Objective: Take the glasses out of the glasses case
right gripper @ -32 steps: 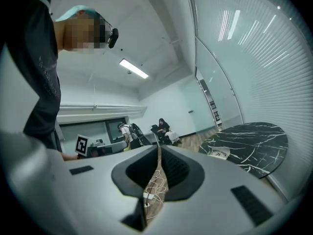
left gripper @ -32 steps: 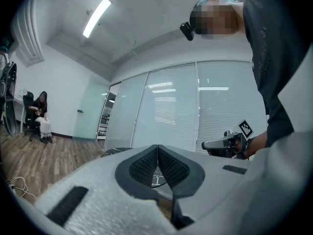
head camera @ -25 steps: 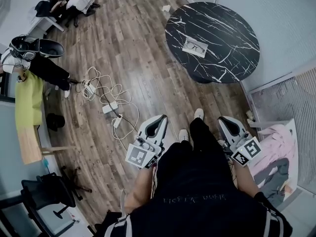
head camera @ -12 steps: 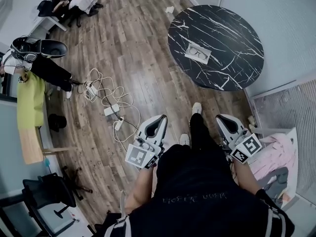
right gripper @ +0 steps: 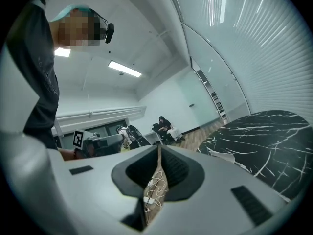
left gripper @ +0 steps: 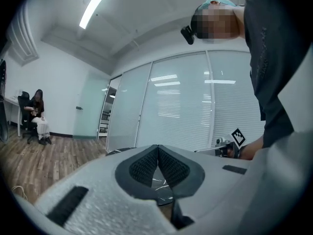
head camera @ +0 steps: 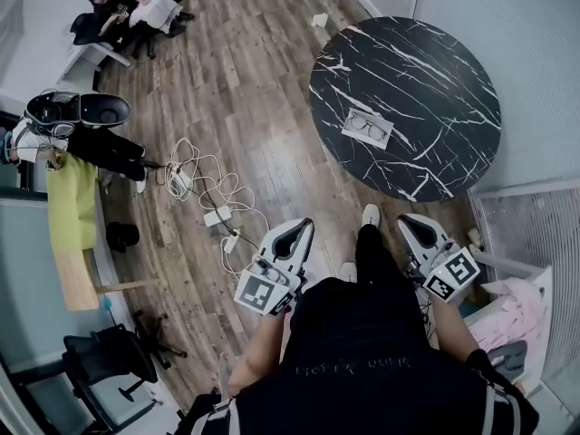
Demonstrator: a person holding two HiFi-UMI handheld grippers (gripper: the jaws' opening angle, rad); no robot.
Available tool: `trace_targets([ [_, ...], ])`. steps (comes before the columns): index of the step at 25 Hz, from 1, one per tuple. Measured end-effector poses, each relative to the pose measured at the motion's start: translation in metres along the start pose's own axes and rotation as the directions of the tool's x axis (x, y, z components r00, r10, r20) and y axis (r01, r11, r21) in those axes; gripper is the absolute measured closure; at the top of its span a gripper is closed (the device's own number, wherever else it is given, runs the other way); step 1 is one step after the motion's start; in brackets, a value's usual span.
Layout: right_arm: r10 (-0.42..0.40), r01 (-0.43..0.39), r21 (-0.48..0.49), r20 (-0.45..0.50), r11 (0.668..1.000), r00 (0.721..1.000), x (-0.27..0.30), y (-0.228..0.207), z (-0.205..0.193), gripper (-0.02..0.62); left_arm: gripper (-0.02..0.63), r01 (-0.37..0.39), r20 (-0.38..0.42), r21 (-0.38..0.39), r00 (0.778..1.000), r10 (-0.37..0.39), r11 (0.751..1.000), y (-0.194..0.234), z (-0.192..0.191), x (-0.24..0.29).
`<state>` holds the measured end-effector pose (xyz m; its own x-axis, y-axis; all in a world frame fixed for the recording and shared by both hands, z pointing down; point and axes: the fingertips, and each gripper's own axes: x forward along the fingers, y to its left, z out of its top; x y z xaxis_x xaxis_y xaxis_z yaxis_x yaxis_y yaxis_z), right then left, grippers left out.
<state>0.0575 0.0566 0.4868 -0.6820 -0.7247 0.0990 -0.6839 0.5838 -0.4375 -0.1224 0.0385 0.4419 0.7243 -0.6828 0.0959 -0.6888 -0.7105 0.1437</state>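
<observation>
A white glasses case [head camera: 367, 127] lies open on the round black marble table [head camera: 435, 53], and a pair of glasses [head camera: 369, 125] rests inside it. Both grippers are held low by the person's legs, well short of the table. My left gripper [head camera: 304, 224] [left gripper: 157, 147] is shut, its pads meeting with nothing between them. My right gripper [head camera: 404, 218] [right gripper: 159, 149] is also shut and holds nothing. In the right gripper view the table [right gripper: 264, 136] is at the right, with the case [right gripper: 221, 156] near its edge.
White cables and power strips [head camera: 213, 202] are strewn over the wooden floor to the left. A glass wall runs along the right. A black chair [head camera: 104, 356] stands at lower left, pink cloth [head camera: 509, 320] lies at lower right, and a seated person [head camera: 118, 7] is far back.
The view has shifted so that the table and case sit slightly lower and further right in the head view. Both grippers stay shut, in nearly the same place by the legs.
</observation>
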Motion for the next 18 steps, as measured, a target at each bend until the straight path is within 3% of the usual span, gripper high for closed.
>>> trace_targets([
  [7, -0.01, 0.01, 0.026, 0.0, 1.0, 1.0, 0.035, -0.06, 0.02, 0.557, 0.586, 0.027, -0.036, -0.003, 0.999, -0.027, 1.0, 0.024, 0.007, 0.064],
  [18, 0.035, -0.034, 0.026, -0.05, 0.999, 0.998, 0.071, -0.114, 0.039, 0.557, 0.586, 0.014, -0.076, -0.001, 0.997, -0.014, 1.0, 0.05, 0.011, 0.124],
])
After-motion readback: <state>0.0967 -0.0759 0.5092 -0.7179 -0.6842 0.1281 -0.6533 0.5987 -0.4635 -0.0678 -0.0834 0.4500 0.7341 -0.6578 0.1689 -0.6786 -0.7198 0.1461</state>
